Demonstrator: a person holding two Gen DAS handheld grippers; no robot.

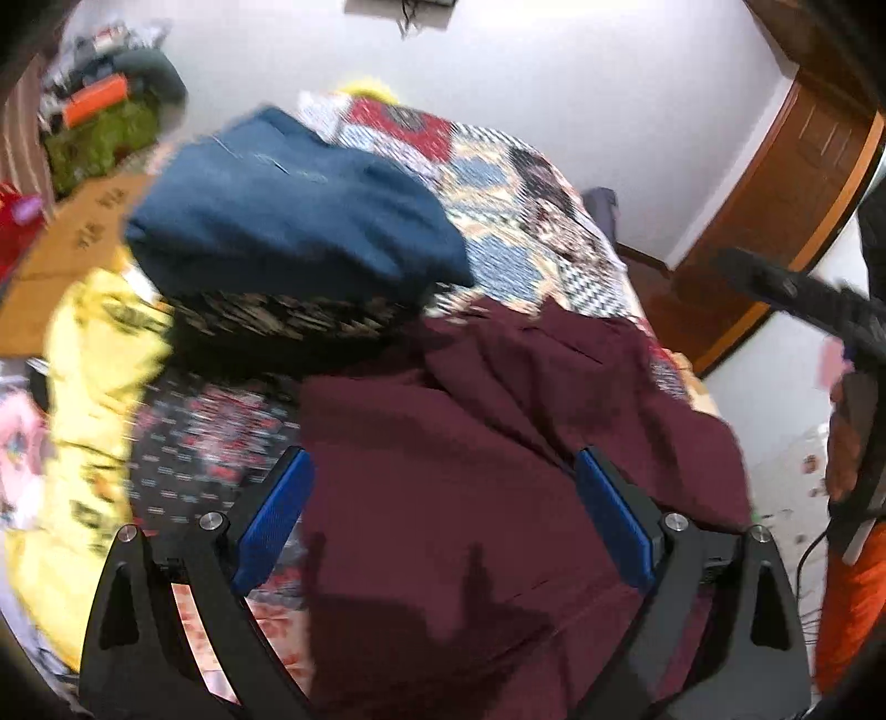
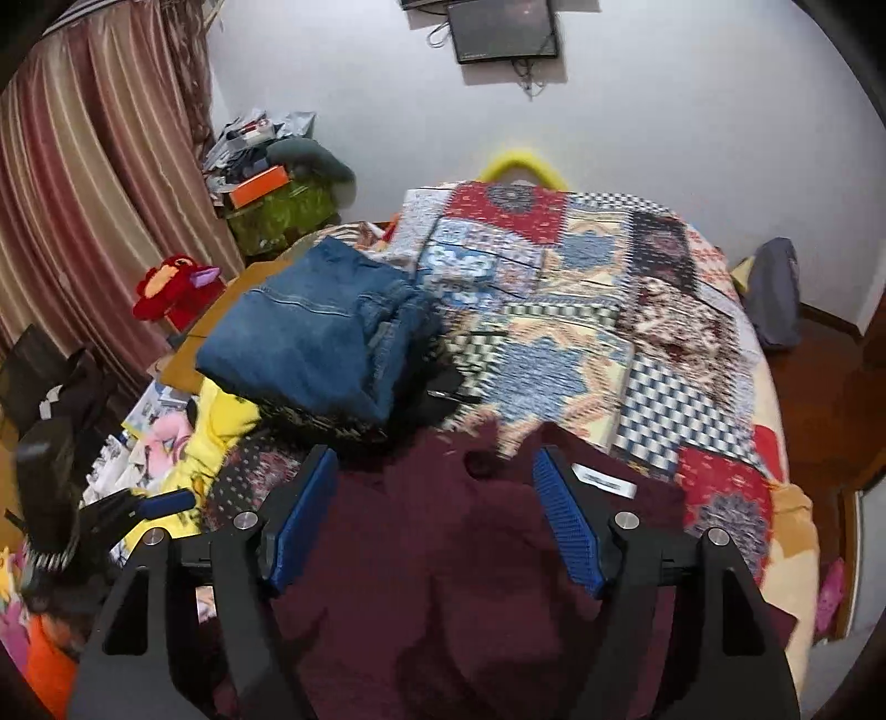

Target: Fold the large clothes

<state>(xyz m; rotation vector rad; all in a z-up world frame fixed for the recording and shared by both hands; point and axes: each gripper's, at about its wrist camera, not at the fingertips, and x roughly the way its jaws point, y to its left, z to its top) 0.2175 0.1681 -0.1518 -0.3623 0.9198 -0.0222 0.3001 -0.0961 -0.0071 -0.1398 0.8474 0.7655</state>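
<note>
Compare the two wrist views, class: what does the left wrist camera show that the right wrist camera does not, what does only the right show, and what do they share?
Only the left wrist view shows the brown wooden door and the left gripper, jaws open. Only the right wrist view shows the wall-mounted screen, striped curtain, red plush toy, the garment's white label and the right gripper, jaws open. Both share the maroon garment on the patchwork quilt, with folded blue jeans beyond.
</note>
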